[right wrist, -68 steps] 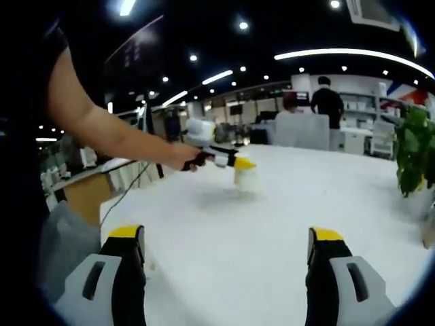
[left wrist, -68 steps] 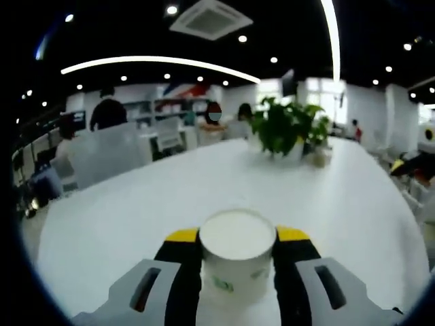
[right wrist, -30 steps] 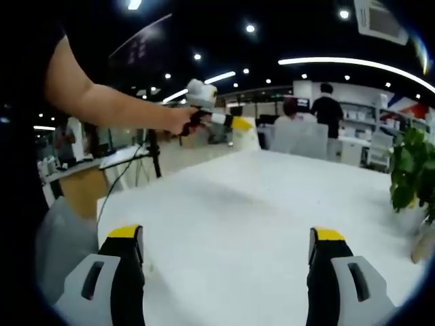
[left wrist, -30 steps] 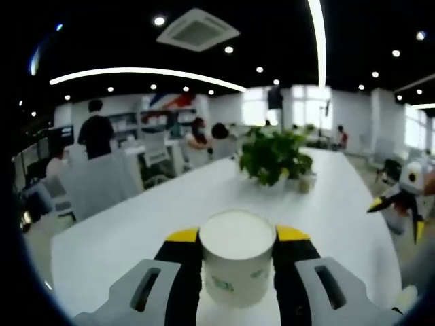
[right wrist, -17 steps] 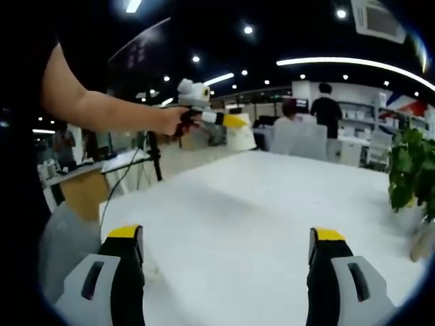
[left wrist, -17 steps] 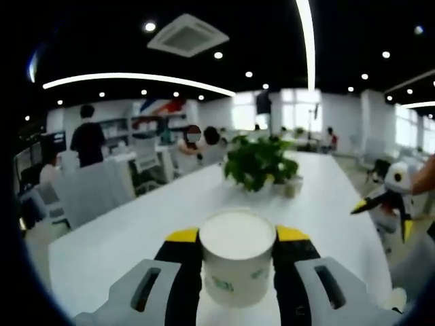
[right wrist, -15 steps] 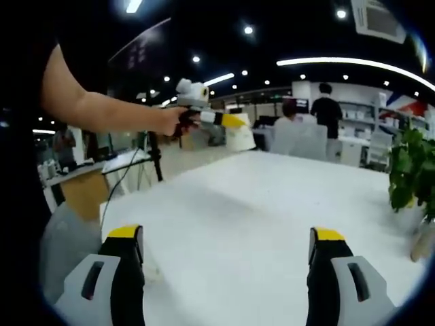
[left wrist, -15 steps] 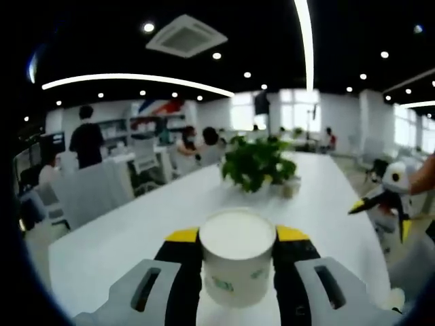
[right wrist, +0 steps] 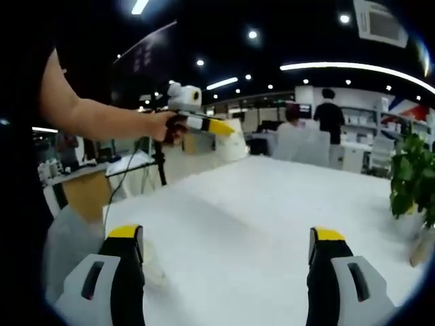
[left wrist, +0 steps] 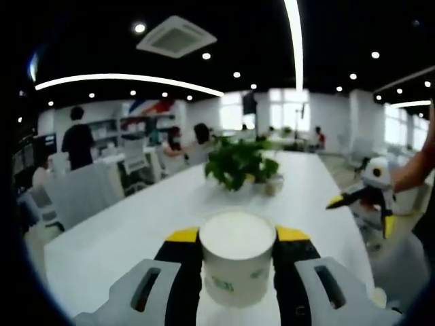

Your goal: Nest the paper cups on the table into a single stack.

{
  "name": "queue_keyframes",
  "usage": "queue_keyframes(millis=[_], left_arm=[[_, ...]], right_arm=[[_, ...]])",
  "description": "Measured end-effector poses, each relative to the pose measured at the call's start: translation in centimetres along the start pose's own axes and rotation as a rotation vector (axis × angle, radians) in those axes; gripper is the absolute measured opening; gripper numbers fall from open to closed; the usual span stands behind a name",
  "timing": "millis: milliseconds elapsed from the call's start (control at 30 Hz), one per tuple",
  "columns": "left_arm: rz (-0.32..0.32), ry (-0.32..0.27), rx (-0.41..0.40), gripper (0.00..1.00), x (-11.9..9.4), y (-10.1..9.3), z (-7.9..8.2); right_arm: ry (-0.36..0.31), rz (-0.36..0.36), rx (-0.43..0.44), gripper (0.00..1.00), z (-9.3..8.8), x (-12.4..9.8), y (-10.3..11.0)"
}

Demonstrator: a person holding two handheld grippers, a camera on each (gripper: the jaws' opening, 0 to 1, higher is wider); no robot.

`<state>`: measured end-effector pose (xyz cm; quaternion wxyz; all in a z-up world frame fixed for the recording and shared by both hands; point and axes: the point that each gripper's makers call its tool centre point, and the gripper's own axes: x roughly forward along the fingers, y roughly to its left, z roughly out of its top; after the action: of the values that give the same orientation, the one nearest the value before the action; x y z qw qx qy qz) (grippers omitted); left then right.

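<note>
Left gripper (right wrist: 221,129) is lifting its paper cup (left wrist: 237,257) higher off the worktop (right wrist: 272,217), jaws pinching it; right gripper (right wrist: 228,251) is waiting, jaws spread, empty. Nesting not done yet.

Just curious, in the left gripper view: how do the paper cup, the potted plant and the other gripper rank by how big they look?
1. paper cup, nearest the camera
2. potted plant
3. right gripper

The last two look close in size.
</note>
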<state>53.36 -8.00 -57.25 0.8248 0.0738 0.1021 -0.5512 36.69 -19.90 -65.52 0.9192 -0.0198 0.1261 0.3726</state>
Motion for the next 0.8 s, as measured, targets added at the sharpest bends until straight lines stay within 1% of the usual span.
queue_keyframes(millis=[200, 333, 467, 533, 800], left_arm=[[-0.024, -0.017, 0.01, 0.39, -0.9, -2.4, 0.6], [-0.04, -0.018, 0.017, 0.39, -1.4, -4.0, 0.6], [-0.044, -0.017, 0.02, 0.39, -1.9, -5.1, 0.6], [-0.029, -0.003, 0.031, 0.39, -2.1, -5.3, 0.5], [-0.063, -0.019, 0.043, 0.39, -3.3, -7.5, 1.5]], right_arm=[[-0.003, 0.001, -0.003, 1.0, 0.3, -0.3, 0.5], [0.002, 0.009, -0.011, 1.0, 0.3, -0.3, 0.9], [-0.006, 0.013, -0.011, 1.0, 0.6, -0.5, 1.3], [-0.013, 0.015, -0.012, 1.0, 0.9, -0.5, 1.5], [-0.019, 0.024, -0.025, 1.0, 1.4, -0.7, 2.2]])
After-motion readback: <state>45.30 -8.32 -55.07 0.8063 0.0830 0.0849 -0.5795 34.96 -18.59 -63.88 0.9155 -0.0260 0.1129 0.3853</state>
